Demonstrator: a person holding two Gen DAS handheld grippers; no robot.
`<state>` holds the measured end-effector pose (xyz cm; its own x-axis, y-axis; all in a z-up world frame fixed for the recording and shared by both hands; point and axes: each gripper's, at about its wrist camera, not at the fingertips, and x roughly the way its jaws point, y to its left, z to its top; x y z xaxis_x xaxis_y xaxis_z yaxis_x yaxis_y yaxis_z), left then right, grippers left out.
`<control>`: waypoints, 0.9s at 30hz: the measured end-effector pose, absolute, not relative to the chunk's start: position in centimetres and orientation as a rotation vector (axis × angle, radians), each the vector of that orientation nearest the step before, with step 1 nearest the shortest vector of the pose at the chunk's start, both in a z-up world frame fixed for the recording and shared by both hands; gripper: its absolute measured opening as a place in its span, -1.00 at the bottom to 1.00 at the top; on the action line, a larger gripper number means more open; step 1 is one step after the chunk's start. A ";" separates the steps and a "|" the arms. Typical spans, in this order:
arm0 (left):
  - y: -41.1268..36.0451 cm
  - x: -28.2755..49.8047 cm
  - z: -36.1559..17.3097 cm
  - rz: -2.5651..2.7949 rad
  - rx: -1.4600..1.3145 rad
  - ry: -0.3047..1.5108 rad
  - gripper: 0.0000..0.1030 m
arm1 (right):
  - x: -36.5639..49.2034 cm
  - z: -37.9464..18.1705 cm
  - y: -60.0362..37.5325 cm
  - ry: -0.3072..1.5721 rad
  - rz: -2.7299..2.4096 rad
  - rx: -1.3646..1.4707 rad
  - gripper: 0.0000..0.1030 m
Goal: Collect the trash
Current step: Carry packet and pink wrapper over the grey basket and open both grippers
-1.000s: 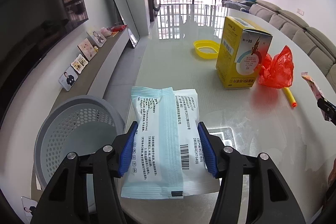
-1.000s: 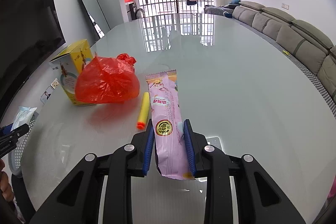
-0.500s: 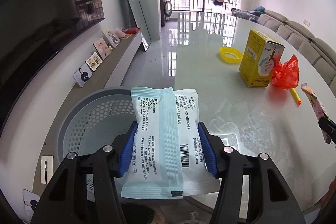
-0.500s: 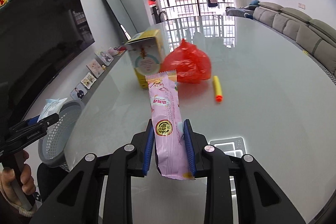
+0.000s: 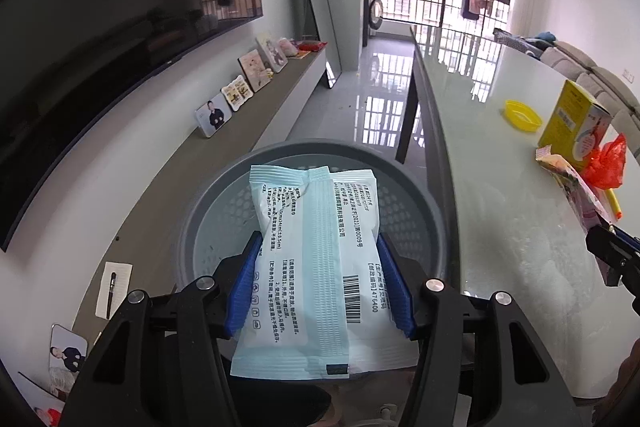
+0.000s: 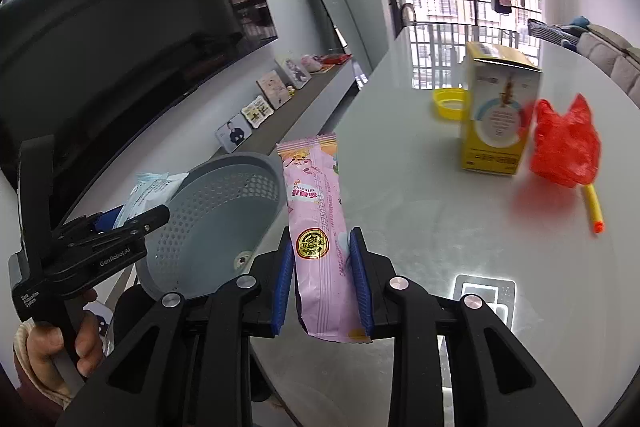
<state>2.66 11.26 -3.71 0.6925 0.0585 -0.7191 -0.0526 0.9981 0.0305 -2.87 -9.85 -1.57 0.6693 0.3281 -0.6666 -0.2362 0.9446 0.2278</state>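
My left gripper (image 5: 320, 275) is shut on a pale blue printed packet (image 5: 316, 259) and holds it right above the grey perforated waste basket (image 5: 224, 187) beside the table. In the right wrist view that same gripper (image 6: 132, 215) and its packet (image 6: 148, 187) hang over the basket's left rim (image 6: 240, 163). My right gripper (image 6: 322, 275) is shut on a long pink snack wrapper (image 6: 318, 223), held above the table's left edge next to the basket. The wrapper (image 5: 576, 187) shows at the right of the left wrist view too.
On the glass table (image 6: 440, 227) stand a yellow box (image 6: 500, 115), a crumpled red plastic bag (image 6: 564, 143), a yellow foam dart (image 6: 592, 207) and a yellow lid (image 6: 448, 103). A low shelf with photo frames (image 5: 240, 95) runs along the left wall under a large TV. A hand (image 6: 60, 339) grips the left tool's handle.
Both grippers swung left off the table toward the basket, each keeping its grip. The blue packet now hangs over the basket's middle; the pink wrapper has come to the table's edge beside it.
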 end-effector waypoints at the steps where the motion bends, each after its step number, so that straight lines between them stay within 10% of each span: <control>1: 11.9 2.7 -4.0 0.075 0.005 0.810 0.07 | -2.4 -1.6 -8.9 0.780 0.336 0.115 -0.47; 27: 17.8 5.1 -7.2 0.159 -0.063 0.863 0.10 | 6.5 -4.7 2.2 0.863 0.453 -0.054 -0.47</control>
<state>5.08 17.79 -7.15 0.6392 0.1140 -0.7605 -0.1647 0.9863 0.0094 6.50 2.17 -4.72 0.5612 0.3630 -0.7438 -0.4059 0.9039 0.1349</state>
